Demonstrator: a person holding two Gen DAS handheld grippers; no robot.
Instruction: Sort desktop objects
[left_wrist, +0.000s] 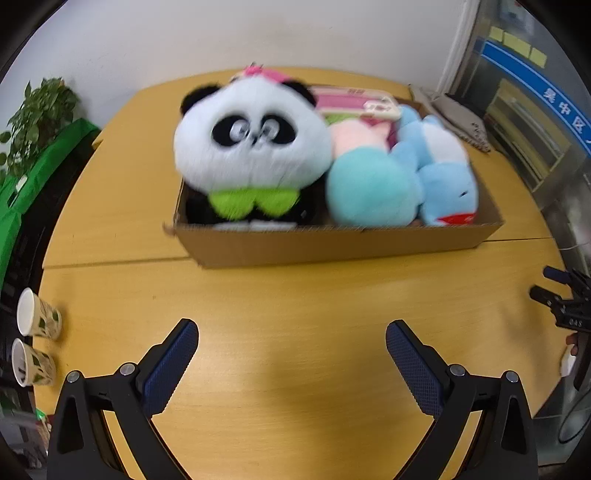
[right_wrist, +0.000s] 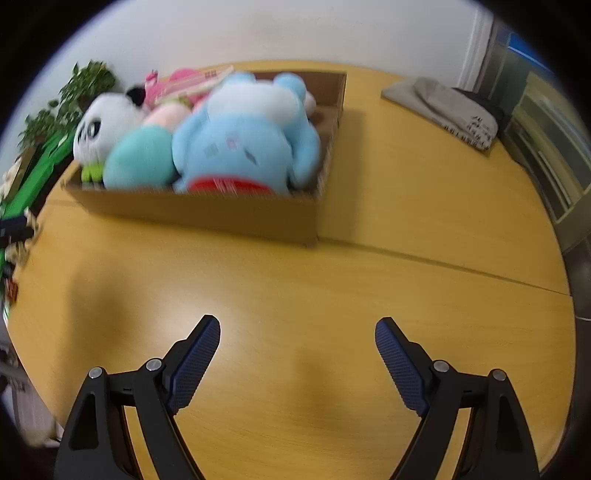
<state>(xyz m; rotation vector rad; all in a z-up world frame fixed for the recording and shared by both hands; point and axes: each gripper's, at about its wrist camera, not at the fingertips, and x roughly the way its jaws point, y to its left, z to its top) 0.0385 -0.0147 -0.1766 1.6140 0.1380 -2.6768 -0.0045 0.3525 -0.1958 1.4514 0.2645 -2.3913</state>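
Well ahead of both released tools (left_wrist: 291, 334) (right_wrist: 297, 332), cardboard box (left_wrist: 332, 245) holding plush toys (left_wrist: 251, 147)

Left wrist view: looks steeply down over wooden table (left_wrist: 288, 314), facing cardboard box (left_wrist: 332, 243) head-on, fairly near. Right wrist view: same tilt, box (right_wrist: 207, 214) up-left, farther right along table (right_wrist: 332, 295). Both share box, tabletop, wall.

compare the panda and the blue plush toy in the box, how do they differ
The panda is black and white and sits upright facing the camera; the blue plush toy is light blue with a white belly and lies tipped over. The panda wears a green bow, the blue one a red patch. Both sit in the cardboard box.
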